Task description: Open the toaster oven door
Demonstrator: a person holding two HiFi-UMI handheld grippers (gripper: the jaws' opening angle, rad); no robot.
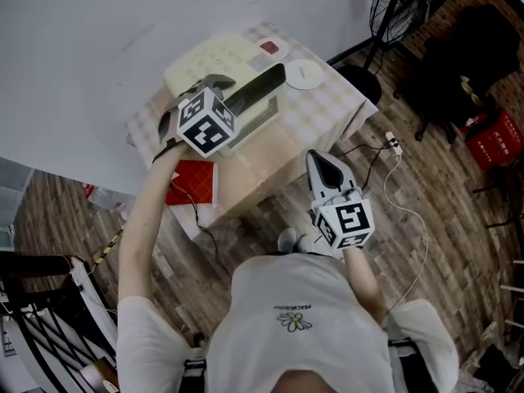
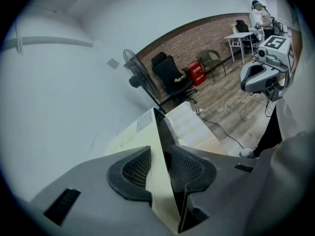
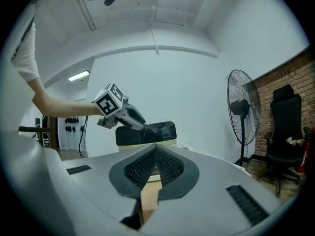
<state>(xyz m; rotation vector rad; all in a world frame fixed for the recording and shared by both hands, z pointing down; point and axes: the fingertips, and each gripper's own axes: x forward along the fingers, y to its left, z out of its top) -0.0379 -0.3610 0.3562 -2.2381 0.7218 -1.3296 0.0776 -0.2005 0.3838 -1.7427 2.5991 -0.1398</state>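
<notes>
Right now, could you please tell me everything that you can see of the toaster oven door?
The toaster oven door is a long, dark, glossy panel that looks like glass. It runs along the front of the cream oven body, which stands on a table with a checked cloth. The left gripper grips the door's upper edge, with one pad on a cream surface and the other on the dark glass. Nothing else touches it. I cannot tell how far it is open.
</notes>
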